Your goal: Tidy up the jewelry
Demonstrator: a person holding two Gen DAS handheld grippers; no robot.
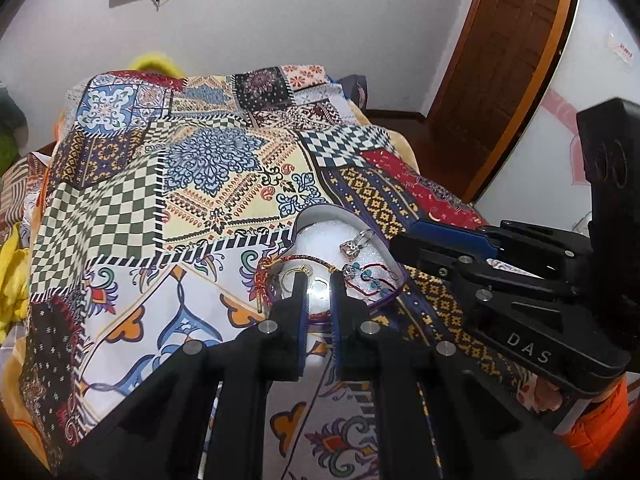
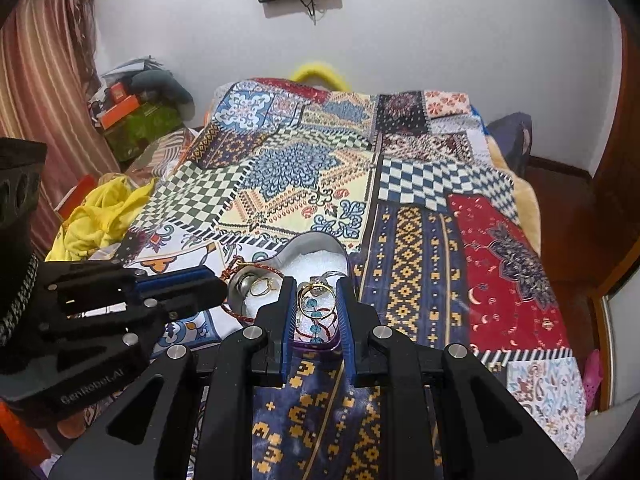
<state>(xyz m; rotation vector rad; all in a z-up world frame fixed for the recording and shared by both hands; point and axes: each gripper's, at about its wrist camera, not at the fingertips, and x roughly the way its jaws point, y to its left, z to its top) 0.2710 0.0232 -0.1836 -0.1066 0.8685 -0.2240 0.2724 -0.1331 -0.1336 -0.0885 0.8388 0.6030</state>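
A heart-shaped jewelry box with white foam lining sits on the patchwork bedspread, near the bed's front edge and roughly mid-width, long axis running away from the cameras toward the wall. Left hand-held gripper hangs just above the box's near left lobe, jaws drawn nearly together, nothing visibly pinched between them (a bright glare spot sits in the gap, so a tiny item can't be ruled out). Right hand-held gripper is over the near right lobe, jaws narrow, and a gold ring sits between the pads, looks clamped, though whether both pads truly press it I can't fully tell. Inside the box: a silver ring with stone toward the middle, a beaded blue charm strand on the right side, gold hoop earrings in the left lobe, and a red cord bracelet draped across the left rim onto the bedspread. Both hands are about equally near; the right one is directly over the ring's spot. Judgement: the gold ring is being placed or lifted at the right lobe. The cord and charm strand crowd the foam and could snag. Yellow cloth lies off the bed's left edge, clear of the work.
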